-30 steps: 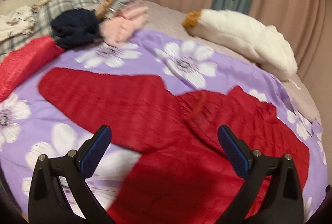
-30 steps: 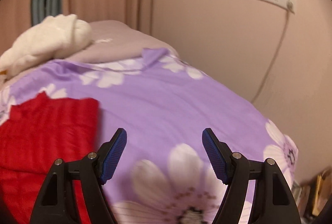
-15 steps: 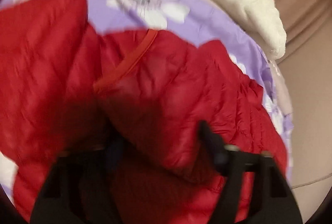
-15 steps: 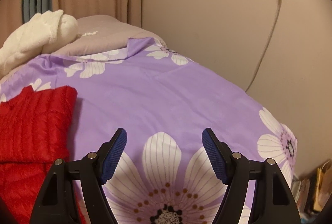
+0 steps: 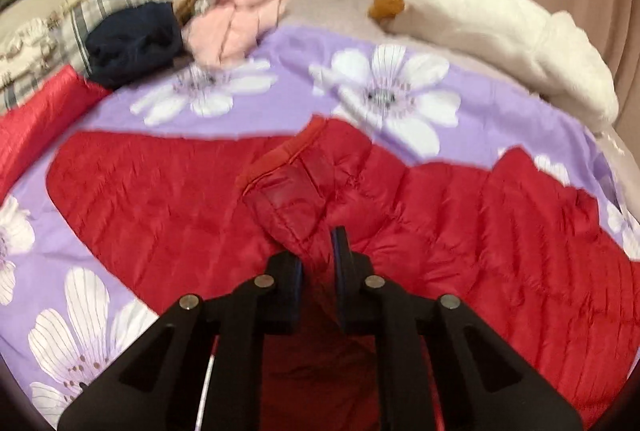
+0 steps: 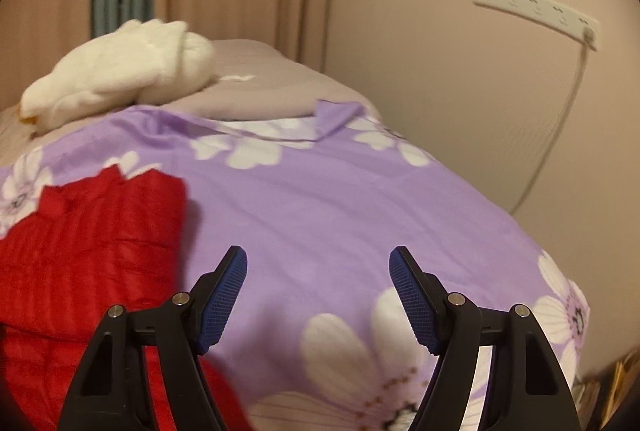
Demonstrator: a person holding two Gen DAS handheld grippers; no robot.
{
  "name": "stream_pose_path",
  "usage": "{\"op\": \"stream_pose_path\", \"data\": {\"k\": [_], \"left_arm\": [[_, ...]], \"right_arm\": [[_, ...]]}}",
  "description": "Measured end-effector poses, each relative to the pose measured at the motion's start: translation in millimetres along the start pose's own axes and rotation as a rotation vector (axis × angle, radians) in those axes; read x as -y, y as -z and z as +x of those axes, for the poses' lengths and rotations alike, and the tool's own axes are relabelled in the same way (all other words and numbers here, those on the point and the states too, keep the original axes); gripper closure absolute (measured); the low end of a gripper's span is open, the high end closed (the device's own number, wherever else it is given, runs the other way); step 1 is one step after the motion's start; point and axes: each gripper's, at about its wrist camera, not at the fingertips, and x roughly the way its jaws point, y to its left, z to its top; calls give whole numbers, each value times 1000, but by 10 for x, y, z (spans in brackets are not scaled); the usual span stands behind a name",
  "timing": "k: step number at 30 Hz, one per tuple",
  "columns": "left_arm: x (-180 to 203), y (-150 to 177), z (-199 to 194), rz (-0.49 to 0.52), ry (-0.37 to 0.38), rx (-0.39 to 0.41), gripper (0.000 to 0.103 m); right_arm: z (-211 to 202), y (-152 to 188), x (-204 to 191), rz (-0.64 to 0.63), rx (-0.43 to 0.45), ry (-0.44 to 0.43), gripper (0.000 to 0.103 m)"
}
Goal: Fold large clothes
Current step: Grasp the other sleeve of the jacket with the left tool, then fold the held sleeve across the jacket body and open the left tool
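Note:
A red quilted puffer jacket (image 5: pixel 460 223) lies spread on the purple flowered bedspread (image 5: pixel 304 79), one sleeve reaching left and one right. My left gripper (image 5: pixel 318 255) is shut on a raised fold of the red jacket near its collar (image 5: pixel 280 159). In the right wrist view the jacket's sleeve end (image 6: pixel 92 243) lies at the left. My right gripper (image 6: pixel 318 283) is open and empty above the bare bedspread (image 6: pixel 340 199), to the right of the sleeve.
A pile of folded clothes (image 5: pixel 168 23) and a red folded piece (image 5: pixel 36 123) sit at the back left. A white plush toy (image 5: pixel 500 31) lies at the back right, also in the right wrist view (image 6: pixel 116 79). A wall with a power strip (image 6: pixel 536 11) borders the bed's right side.
My left gripper dropped onto the jacket near the collar, shut on a fold and drew back with it. My right gripper stayed open and shifted slightly over the bedspread.

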Motion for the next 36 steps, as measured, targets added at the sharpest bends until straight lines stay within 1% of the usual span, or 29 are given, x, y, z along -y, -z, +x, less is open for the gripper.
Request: {"op": "stream_pose_path", "data": {"k": [1, 2, 3, 4, 5, 6, 7, 8, 9, 10, 11, 12, 13, 14, 15, 16, 17, 18, 19, 20, 21, 22, 23, 24, 26, 28, 33, 35, 36], "left_arm": [[-71, 16, -17, -24, 13, -10, 81], [-127, 6, -36, -51, 17, -18, 70], [-199, -28, -91, -79, 3, -18, 57], [-227, -61, -134, -98, -12, -6, 48], [-278, -93, -245, -130, -28, 26, 31], [-338, -139, -366, -161, -18, 77, 28], [-362, -185, -476, -171, 14, 135, 29], [-351, -231, -563, -153, 44, 175, 31], [-291, -280, -656, -103, 75, 213, 42], [-230, -290, -703, -68, 87, 229, 48], [-130, -310, -709, -23, 83, 237, 62], [-16, -322, -660, 17, 80, 220, 76], [41, -300, -601, 30, 94, 191, 82], [77, -273, -513, 34, 121, 152, 87], [109, -219, -371, 33, 148, 103, 88], [144, -161, -265, 35, 134, 74, 89], [188, -69, -155, 48, 90, 49, 89], [242, 43, 9, 88, 20, 24, 89], [262, 119, 156, 124, -19, 9, 89], [289, 218, 314, 164, -46, -10, 88], [297, 283, 426, 177, -51, -40, 89], [301, 276, 420, 177, -54, -36, 89], [322, 249, 392, 178, -59, -22, 89], [318, 271, 398, 183, -65, -24, 89], [316, 289, 399, 185, -67, -24, 89], [297, 298, 385, 179, -61, -23, 89], [225, 243, 354, 150, -32, -40, 90], [174, 211, 230, 141, -45, -14, 91], [99, 187, 113, 118, -49, 15, 91]], "right_arm": [[-12, -2, -57, -15, 0, -3, 28], [-17, -10, -126, -40, -1, -2, 28], [-28, -29, -172, -58, 0, -1, 28], [-49, -53, -214, -73, 4, -1, 28], [-73, -86, -244, -80, 12, -6, 28], [-109, -126, -268, -78, 22, -17, 28], [-143, -168, -288, -70, 29, -32, 28], [-167, -225, -308, -57, 34, -53, 28], [-186, -290, -335, -40, 36, -76, 29], [-195, -348, -379, -25, 35, -95, 45], [-180, -406, -437, -16, 23, -114, 67], [-120, -473, -533, -10, -2, -156, 76], [-57, -498, -604, 5, -22, -202, 86], [64, -507, -681, 27, -60, -253, 90], [178, -495, -751, 44, -97, -286, 92], [297, -452, -835, 55, -133, -311, 93], [421, -389, -923, 53, -160, -320, 93], [559, -299, -1015, 39, -193, -291, 93], [674, -202, -1086, 15, -221, -253, 93], [799, -84, -1153, -12, -249, -223, 93], [949, 66, -1218, -41, -291, -223, 93], [1053, 202, -1262, -58, -315, -231, 94], [1081, 292, -1297, -73, -291, -222, 95], [1041, 330, -1340, -93, -257, -197, 95], [987, 347, -1485, -161, -241, -130, 95], [957, 373, -1560, -200, -234, -95, 95], [838, 408, -1601, -227, -224, -63, 95], [683, 405, -1576, -236, -215, -46, 95], [589, 361, -1526, -223, -208, -51, 95]]}}
